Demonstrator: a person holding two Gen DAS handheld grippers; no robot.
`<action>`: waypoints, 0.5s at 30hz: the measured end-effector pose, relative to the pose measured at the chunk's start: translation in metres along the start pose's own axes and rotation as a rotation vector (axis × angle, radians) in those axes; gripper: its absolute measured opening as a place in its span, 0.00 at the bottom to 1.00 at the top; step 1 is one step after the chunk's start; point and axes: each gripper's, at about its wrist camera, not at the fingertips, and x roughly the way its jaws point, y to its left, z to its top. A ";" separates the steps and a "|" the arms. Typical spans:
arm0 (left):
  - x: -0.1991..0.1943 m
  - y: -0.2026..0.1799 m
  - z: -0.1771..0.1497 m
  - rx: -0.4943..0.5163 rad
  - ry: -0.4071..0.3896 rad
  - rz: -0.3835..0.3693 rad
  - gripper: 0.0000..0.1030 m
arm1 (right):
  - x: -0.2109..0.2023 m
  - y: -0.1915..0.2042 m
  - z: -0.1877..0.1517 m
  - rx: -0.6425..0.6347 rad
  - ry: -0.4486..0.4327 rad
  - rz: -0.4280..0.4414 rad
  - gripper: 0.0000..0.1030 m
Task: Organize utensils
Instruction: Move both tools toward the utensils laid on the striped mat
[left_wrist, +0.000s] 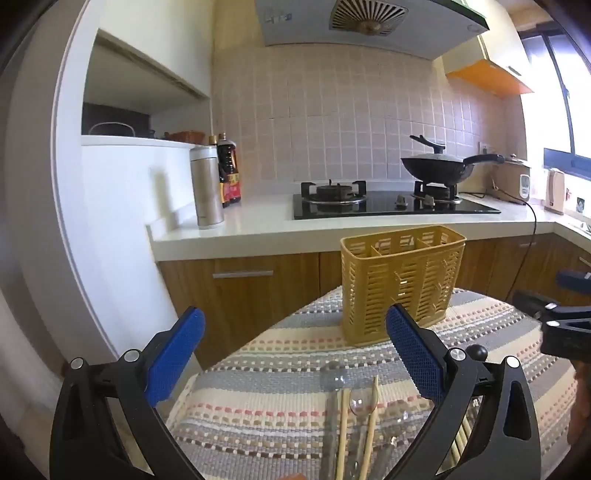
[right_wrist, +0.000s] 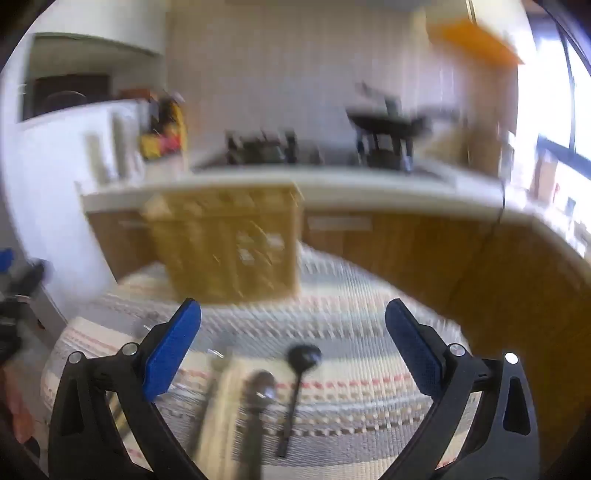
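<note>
Task barely begun. The yellow caddy (left_wrist: 400, 284) stands upright at the far end of the table (left_wrist: 258, 354), its visible compartments apparently empty. The utensils lie loose on the near side: wooden chopsticks (left_wrist: 342, 435), clear plastic spoons (left_wrist: 362, 402), and a black spoon (right_wrist: 295, 387), though the right view is blurred. Left tongs (left_wrist: 295, 354) and right tongs (right_wrist: 293, 350) both hang released above them, grasping nothing. All sorting remains.

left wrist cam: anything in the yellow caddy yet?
No. The yellow caddy stands with its compartments showing nothing inside, while the chopsticks and clear spoons lie on the striped mat.
</note>
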 end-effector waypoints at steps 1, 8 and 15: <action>-0.001 0.001 0.001 -0.014 0.010 -0.009 0.93 | -0.011 0.005 0.004 -0.007 -0.046 0.009 0.93; -0.003 0.010 0.001 -0.020 0.007 -0.007 0.93 | -0.042 0.023 0.009 -0.007 -0.145 0.021 0.93; -0.018 0.001 0.001 -0.012 -0.019 -0.020 0.93 | -0.059 0.028 0.004 0.001 -0.184 0.016 0.93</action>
